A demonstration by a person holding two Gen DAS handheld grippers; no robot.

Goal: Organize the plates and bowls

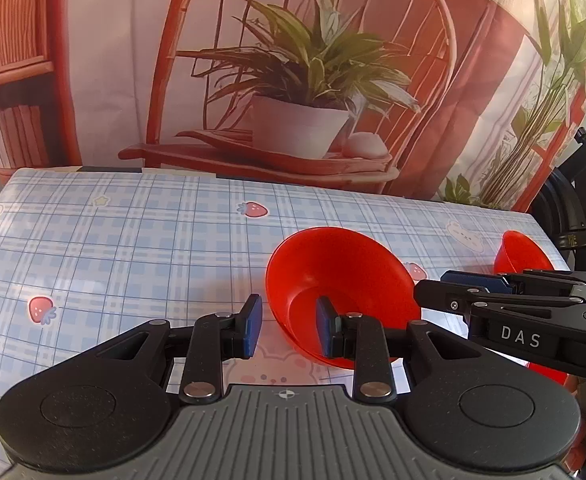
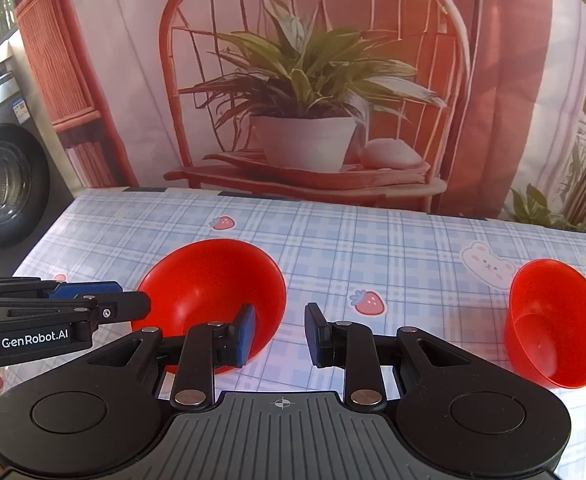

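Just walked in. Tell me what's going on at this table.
A person holds a two-finger gripper in each hand over a checked tablecloth, sorting bowls. Two red bowls sit on it: a wide bowl and a small bowl off to the right, apart from each other. The left gripper and right gripper both have their jaws apart with nothing between them, hovering near the wide bowl. Neither bowl is gripped yet.

I see my two red bowls [image 2: 213, 292] [image 2: 557, 320] upright and empty, well apart on the checked cloth
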